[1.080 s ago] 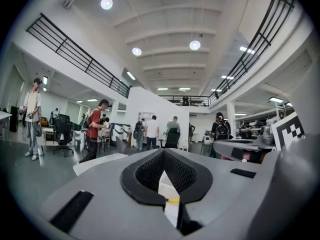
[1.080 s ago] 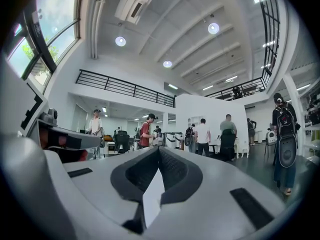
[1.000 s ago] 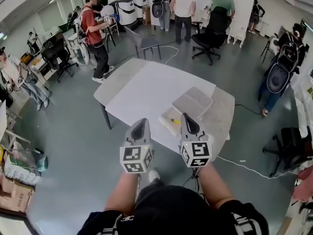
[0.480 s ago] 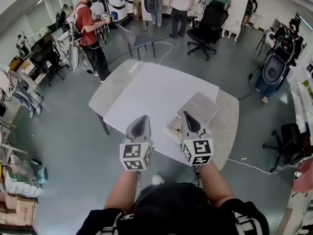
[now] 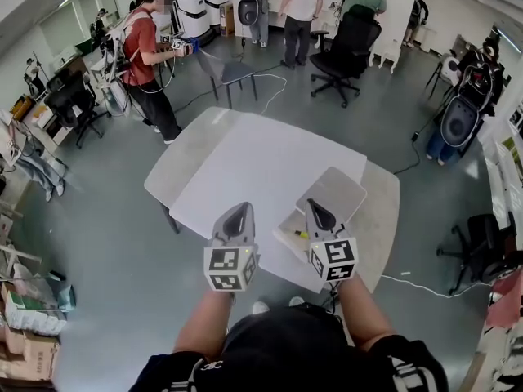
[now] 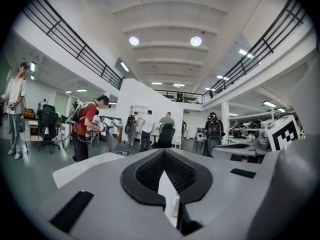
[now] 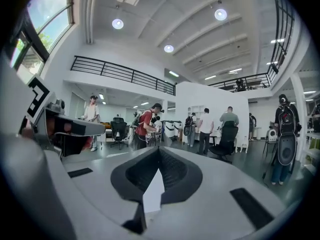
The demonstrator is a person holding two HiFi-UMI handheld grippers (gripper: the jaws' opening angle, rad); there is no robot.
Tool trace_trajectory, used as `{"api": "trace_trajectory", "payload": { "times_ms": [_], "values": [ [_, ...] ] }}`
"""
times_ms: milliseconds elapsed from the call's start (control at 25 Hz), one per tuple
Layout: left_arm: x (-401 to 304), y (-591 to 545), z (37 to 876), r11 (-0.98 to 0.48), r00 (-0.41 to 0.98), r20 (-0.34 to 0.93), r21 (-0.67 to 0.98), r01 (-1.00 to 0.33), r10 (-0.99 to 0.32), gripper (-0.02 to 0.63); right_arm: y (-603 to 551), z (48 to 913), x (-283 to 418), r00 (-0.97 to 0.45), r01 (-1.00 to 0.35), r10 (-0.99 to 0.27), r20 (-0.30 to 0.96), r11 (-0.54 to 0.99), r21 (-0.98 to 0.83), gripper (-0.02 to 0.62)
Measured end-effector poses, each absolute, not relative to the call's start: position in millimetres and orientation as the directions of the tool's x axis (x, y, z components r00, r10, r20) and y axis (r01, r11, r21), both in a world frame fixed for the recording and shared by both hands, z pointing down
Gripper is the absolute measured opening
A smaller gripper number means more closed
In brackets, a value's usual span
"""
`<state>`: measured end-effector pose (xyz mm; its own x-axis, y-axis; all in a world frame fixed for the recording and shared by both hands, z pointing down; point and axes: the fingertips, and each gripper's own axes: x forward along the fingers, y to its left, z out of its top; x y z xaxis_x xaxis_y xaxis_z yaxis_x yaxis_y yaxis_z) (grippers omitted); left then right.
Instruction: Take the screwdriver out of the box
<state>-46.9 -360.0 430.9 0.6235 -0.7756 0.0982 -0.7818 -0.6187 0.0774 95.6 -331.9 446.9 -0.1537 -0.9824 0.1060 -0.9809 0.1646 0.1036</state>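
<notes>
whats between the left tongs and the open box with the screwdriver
Nothing but a bare strip of white tabletop, seen in the head view, separates the left tongs from the box holding the screwdriver.

Right gripper [image 7: 159, 153]: grey jaws, black ribbed pads closed tip to tip, nothing between. Grey left gripper [image 7: 97, 130] alongside at left. Red-shirted person [image 7: 145, 128] standing beyond; black office chair [image 7: 227, 136] further right.
</notes>
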Motion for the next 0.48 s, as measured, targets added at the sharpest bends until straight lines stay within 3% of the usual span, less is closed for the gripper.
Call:
{"api": "trace_trajectory", "payload": {
  "times_ms": [480],
  "values": [
    [-27.5, -358.2, 443.7, -0.596, 0.606, 0.137, 0.108, -0.795, -0.783, 0.012, -334.6, 517.8, 112.5, -0.235, -0.909, -0.878, 0.416, 0.351, 0.226, 0.012]
  ]
}}
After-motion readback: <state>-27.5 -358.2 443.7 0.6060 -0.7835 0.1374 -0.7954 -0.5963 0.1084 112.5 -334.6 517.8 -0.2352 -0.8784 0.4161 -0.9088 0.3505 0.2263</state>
